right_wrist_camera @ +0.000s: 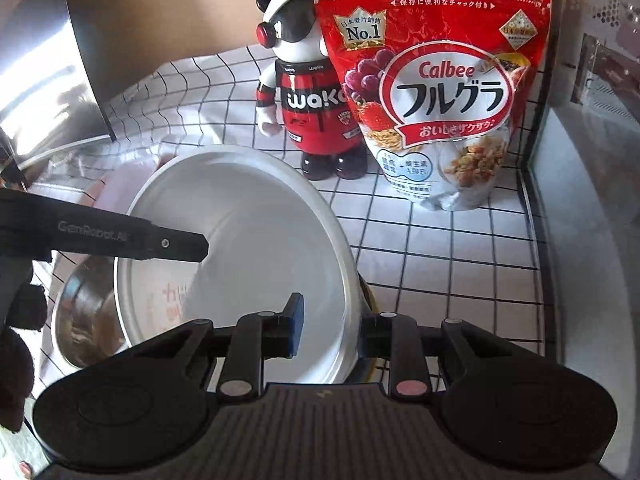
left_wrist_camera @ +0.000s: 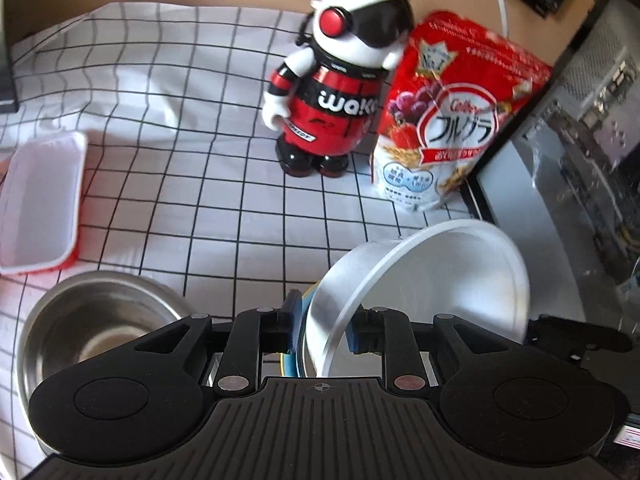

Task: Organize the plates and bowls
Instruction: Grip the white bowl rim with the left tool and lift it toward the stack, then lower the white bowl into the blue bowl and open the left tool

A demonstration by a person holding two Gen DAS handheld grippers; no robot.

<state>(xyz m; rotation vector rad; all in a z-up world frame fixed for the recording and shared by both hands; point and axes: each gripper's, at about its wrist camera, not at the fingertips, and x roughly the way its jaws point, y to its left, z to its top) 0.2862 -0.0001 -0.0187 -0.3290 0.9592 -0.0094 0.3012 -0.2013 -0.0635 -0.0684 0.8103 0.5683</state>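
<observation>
White bowl (right_wrist_camera: 236,264) is tilted and off the table, next to the steel bowl (left_wrist_camera: 96,328). Right hand-held gripper (right_wrist_camera: 328,332) is clenched on its near rim, one pad inside, one outside. Left hand-held gripper (left_wrist_camera: 324,328) straddles the opposite rim, but I cannot tell if its pads press. The white bowl looks thin, stiff and light, probably plastic or melamine; it's glossy, so likely slippery. The rim is the only real grip point. The steel bowl is round, shiny and rigid, probably heavier, and sits on the checked cloth (left_wrist_camera: 192,184). A blue edge (left_wrist_camera: 302,320) shows beneath the white bowl.
</observation>
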